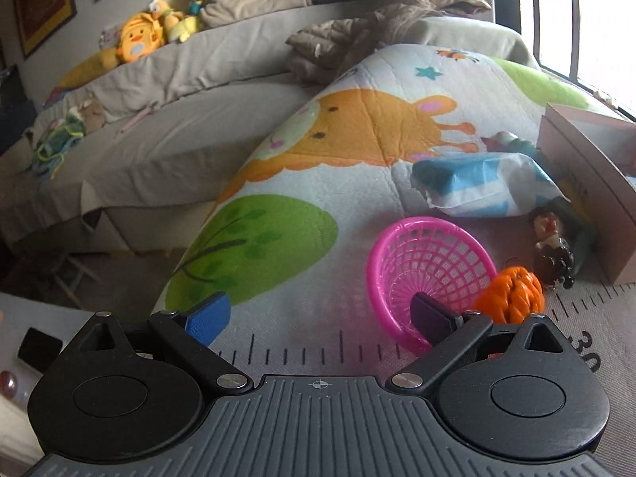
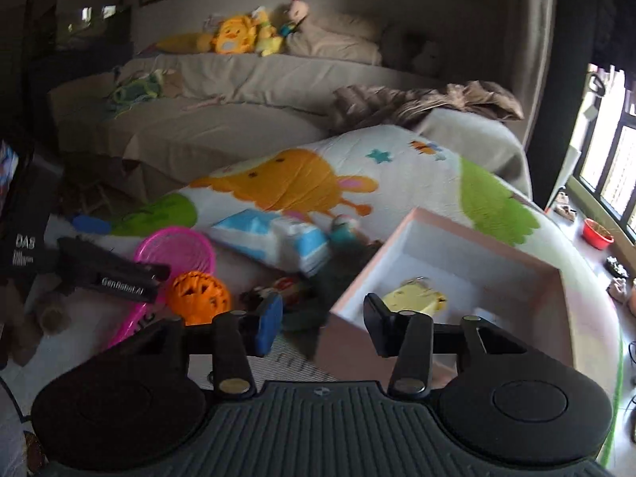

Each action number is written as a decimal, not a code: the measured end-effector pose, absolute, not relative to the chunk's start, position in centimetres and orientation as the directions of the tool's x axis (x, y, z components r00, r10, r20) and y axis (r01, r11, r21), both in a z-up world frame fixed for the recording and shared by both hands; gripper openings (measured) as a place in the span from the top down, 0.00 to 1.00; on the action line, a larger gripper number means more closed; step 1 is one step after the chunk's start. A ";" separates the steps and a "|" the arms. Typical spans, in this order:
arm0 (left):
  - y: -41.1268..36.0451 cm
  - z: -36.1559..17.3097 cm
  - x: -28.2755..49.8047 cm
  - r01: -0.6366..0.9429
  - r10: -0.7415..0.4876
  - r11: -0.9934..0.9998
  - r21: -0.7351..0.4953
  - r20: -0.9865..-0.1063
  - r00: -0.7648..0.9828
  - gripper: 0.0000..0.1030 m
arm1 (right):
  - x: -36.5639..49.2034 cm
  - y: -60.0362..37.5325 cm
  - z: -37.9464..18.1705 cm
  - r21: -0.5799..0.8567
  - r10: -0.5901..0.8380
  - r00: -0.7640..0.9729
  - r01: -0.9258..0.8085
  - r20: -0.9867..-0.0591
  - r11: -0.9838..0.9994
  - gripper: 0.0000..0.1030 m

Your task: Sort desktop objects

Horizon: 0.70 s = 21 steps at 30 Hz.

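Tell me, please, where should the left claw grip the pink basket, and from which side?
Probably the near rim of the pink basket. It lies tilted, its opening facing the left claw, whose open right finger already sits at that rim. Come straight from the front, one finger inside the thin rim, one outside.

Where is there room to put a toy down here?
The quilt is bare left of the pink basket, out to its edge. The box has room behind the yellow toy. It is crowded between basket and box: orange ball, doll and tissue pack.
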<state>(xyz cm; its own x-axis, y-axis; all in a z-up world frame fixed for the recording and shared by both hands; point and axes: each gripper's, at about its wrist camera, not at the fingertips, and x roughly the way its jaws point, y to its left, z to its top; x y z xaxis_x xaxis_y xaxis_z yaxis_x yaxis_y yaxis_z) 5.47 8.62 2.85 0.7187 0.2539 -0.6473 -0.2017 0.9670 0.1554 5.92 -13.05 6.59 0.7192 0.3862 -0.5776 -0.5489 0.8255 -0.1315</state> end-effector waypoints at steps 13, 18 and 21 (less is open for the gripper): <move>9.5 6.2 1.5 -0.167 0.163 0.985 0.048 -0.586 0.793 0.02 | 8.1 -5.3 1.5 -0.302 0.294 0.727 -0.567 -0.620 0.766 0.68; 7.0 5.7 1.0 -0.026 0.034 0.999 0.022 -0.588 0.808 0.01 | 4.2 -8.7 1.6 -0.243 0.342 0.671 -0.619 -0.657 0.747 0.72; 4.6 4.9 1.1 0.068 -0.039 0.997 0.026 -0.601 0.799 0.01 | 1.9 -11.3 1.9 -0.239 0.325 0.670 -0.606 -0.668 0.759 0.72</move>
<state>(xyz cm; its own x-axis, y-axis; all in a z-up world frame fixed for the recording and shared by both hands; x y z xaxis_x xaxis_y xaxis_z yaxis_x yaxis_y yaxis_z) 1.12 4.61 4.88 0.7986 -0.0391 -0.6006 0.0684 0.9973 0.0261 1.93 -11.27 1.87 0.6698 0.3249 -0.6676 -0.6061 0.7586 -0.2389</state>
